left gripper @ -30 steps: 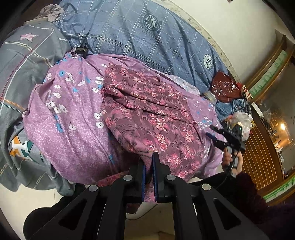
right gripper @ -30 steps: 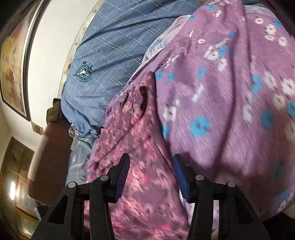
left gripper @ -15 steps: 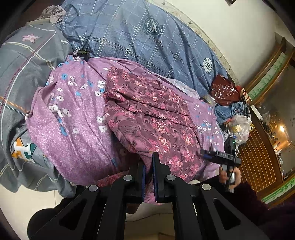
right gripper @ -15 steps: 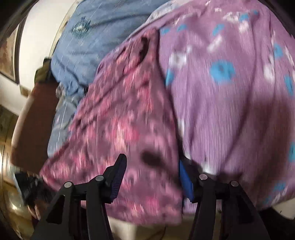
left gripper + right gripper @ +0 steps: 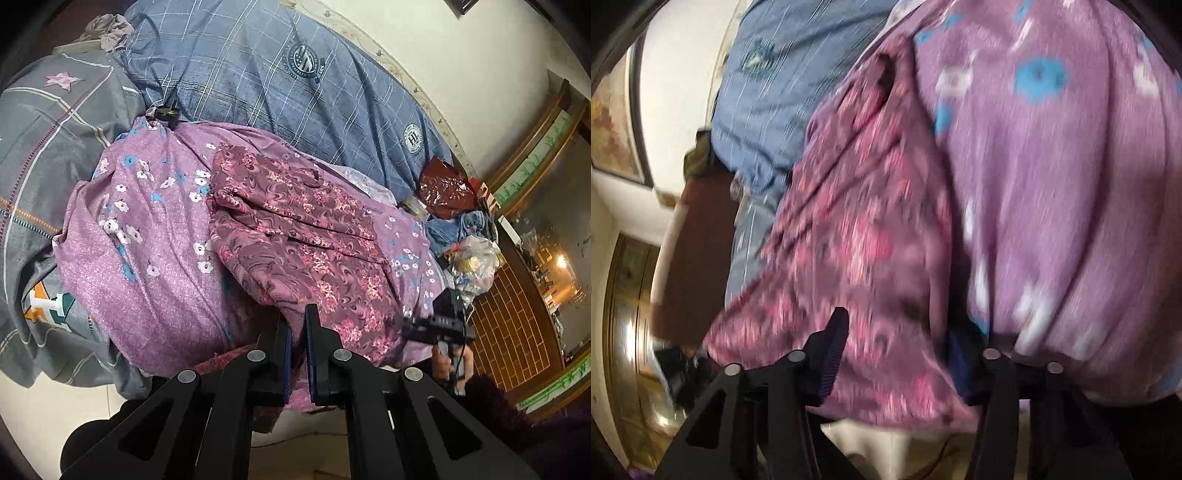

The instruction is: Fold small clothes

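Note:
A small maroon garment with pink flowers (image 5: 303,236) lies spread on a purple flowered cloth (image 5: 147,229) on the bed. My left gripper (image 5: 296,332) is shut on the garment's near edge. My right gripper (image 5: 897,354) is open, its fingers astride the other near edge of the garment (image 5: 864,240), which hangs between them. The right wrist view is blurred. The right gripper also shows in the left wrist view (image 5: 436,326) at the garment's right corner.
A blue checked quilt (image 5: 295,74) covers the bed behind. A grey quilt (image 5: 44,147) lies at the left. A dark red bag (image 5: 445,190), blue clothes and a plastic bag (image 5: 472,266) sit at the right. Pale floor (image 5: 37,413) lies below the bed edge.
My right gripper has moved in onto the garment's near right edge, so the cloth now lies between its open fingers. My left gripper stays shut on the garment.

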`<state>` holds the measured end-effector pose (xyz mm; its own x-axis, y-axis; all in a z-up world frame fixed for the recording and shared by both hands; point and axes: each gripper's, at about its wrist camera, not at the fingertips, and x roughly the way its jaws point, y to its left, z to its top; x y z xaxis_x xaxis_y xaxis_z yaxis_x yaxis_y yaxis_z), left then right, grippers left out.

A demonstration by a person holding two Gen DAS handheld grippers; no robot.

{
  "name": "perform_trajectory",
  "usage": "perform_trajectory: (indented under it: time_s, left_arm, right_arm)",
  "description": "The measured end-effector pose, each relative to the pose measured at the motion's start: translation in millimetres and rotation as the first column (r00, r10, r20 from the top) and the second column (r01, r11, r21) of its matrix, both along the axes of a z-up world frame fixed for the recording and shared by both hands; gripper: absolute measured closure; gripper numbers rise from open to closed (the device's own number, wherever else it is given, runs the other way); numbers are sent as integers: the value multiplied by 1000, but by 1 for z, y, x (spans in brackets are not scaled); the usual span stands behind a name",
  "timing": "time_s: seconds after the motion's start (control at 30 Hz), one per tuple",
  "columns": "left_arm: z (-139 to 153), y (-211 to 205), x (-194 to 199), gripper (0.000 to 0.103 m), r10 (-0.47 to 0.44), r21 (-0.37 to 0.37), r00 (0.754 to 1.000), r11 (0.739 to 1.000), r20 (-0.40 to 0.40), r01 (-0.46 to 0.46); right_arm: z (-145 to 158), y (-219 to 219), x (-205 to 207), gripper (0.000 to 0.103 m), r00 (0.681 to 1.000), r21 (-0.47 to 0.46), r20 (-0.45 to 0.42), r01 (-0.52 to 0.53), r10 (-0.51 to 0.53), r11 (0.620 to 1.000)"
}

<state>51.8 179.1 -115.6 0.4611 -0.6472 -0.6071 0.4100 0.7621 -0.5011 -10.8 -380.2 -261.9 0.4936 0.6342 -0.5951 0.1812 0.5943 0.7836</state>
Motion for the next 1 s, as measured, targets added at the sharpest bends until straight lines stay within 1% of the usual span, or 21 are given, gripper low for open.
perform_trajectory:
  time_s: [0.07, 0.1, 0.17, 0.23, 0.27, 0.3, 0.33, 0.37, 0.4, 0.47, 0.5, 0.53, 0.6, 0.63, 0.67, 0.7, 0.73, 0.8, 0.83, 0.93, 1.0]
  left_arm:
    - [-1, 0, 1, 99, 0, 0, 1000, 1000, -2, 0]
    - [-1, 1, 1, 99, 1, -2, 1000, 1000, -3, -1]
    - [-2, 1, 2, 99, 6, -7, 1000, 1000, -6, -6]
    - [-3, 3, 1, 99, 15, -13, 1000, 1000, -12, -16]
    - [-3, 4, 1, 99, 18, -15, 1000, 1000, -12, -19]
    - [-4, 5, 1, 99, 20, -15, 1000, 1000, -12, -20]
    - [-4, 8, 1, 99, 25, -18, 1000, 1000, -13, -25]
    - [-4, 9, 1, 99, 28, -22, 999, 999, -15, -29]
    - [-4, 11, 2, 99, 31, -23, 999, 999, -16, -31]
    - [-4, 14, 3, 99, 33, -23, 999, 999, -15, -33]
    - [-3, 16, 4, 99, 30, -26, 999, 999, -15, -31]
    - [-2, 17, 5, 99, 28, -29, 1000, 999, -14, -29]
    - [3, 18, 8, 99, 26, -37, 1000, 999, -14, -26]
    - [5, 20, 9, 99, 25, -45, 1000, 999, -14, -25]
    - [9, 22, 13, 99, 23, -64, 1000, 998, -14, -24]
    - [14, 23, 16, 99, 24, -76, 1000, 997, -11, -25]
    - [19, 24, 20, 99, 27, -86, 1000, 996, -4, -27]
    - [32, 26, 33, 99, 38, -109, 999, 993, 10, -37]
    - [37, 27, 41, 99, 45, -122, 999, 992, 14, -43]
    - [53, 21, 82, 99, 83, -143, 996, 987, 28, -78]
    - [60, 11, 122, 98, 111, -150, 993, 983, 26, -106]
  right_arm:
    - [-10, 16, -5, 57, 999, -5, -30, -38, 37, 999]
    - [-16, 23, -6, 54, 998, -20, -49, -48, 47, 999]
    - [-38, 34, -4, 54, 992, -56, -119, -58, 51, 997]
    - [-61, 43, -3, 54, 978, -94, -200, -77, 57, 993]
    - [-67, 47, -3, 56, 974, -86, -213, -94, 73, 992]
    - [-68, 53, -3, 67, 971, -77, -217, -122, 102, 990]
    - [-62, 65, -4, 79, 967, -96, -201, -182, 160, 979]
    - [-53, 72, -5, 97, 965, -130, -183, -215, 190, 968]
    - [-43, 78, -8, 97, 964, -150, -163, -235, 210, 960]
    - [-16, 83, -15, 97, 965, -122, -113, -251, 238, 960]
    - [-3, 84, -19, 97, 965, -128, -89, -258, 247, 958]
    - [17, 86, -25, 98, 962, -152, -52, -273, 268, 950]
    - [45, 86, -32, 98, 957, -175, -1, -286, 290, 942]
    - [67, 84, -34, 98, 955, -188, 44, -279, 292, 942]
    - [78, 79, -34, 98, 955, -185, 75, -269, 286, 945]
    - [91, 73, -32, 98, 955, -170, 115, -253, 274, 952]
    - [109, 64, -30, 98, 953, -146, 176, -223, 248, 964]
    - [128, 42, -21, 98, 946, -108, 256, -176, 198, 978]
    - [141, 28, -8, 98, 941, -79, 300, -140, 157, 987]
    - [163, 5, 27, 98, 924, -32, 376, -60, 68, 998]
    - [170, -6, 67, 98, 922, 0, 386, 6, -6, 1000]
